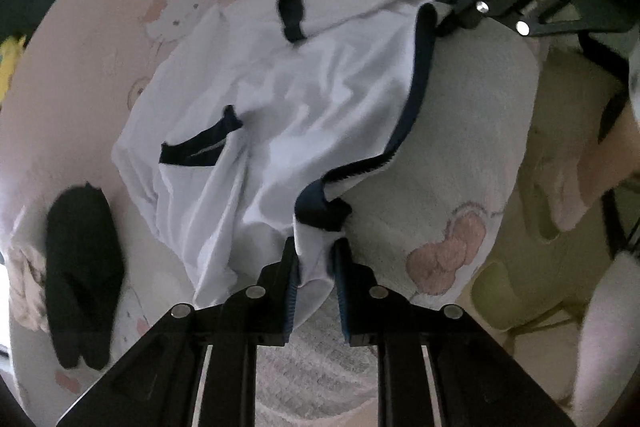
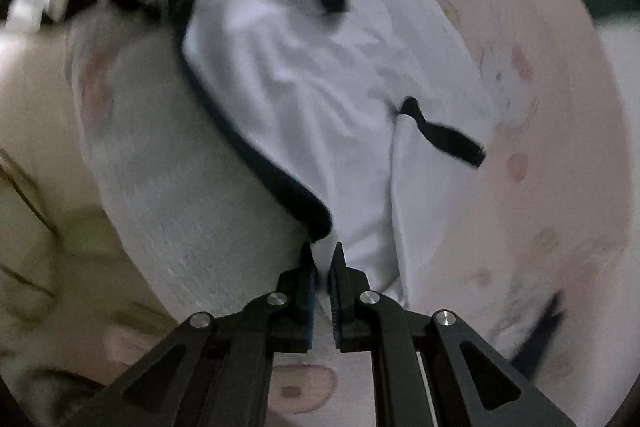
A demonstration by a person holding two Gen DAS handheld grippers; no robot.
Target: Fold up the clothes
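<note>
Left wrist: crumpled white garment point(image 1: 280, 115), dark-trimmed hem.

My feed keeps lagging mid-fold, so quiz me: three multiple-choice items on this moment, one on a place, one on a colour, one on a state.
1. Where does the black sock lie in the left wrist view?
A. left of the white garment, on the pink blanket
B. on top of the white garment
C. between the left tool's fingers

2. What colour is the trim along the white garment's edge?
A. red
B. dark navy
C. yellow

3. How does the left tool stand?
A. wide open above the cloth
B. shut on the white garment
C. shut on the sock

Answers: 1 A, the sock rests on the pink blanket apart from the garment; 2 B, a dark band runs along the edge; 3 B, white cloth is pinched between its fingers, as with the right tool.
</note>
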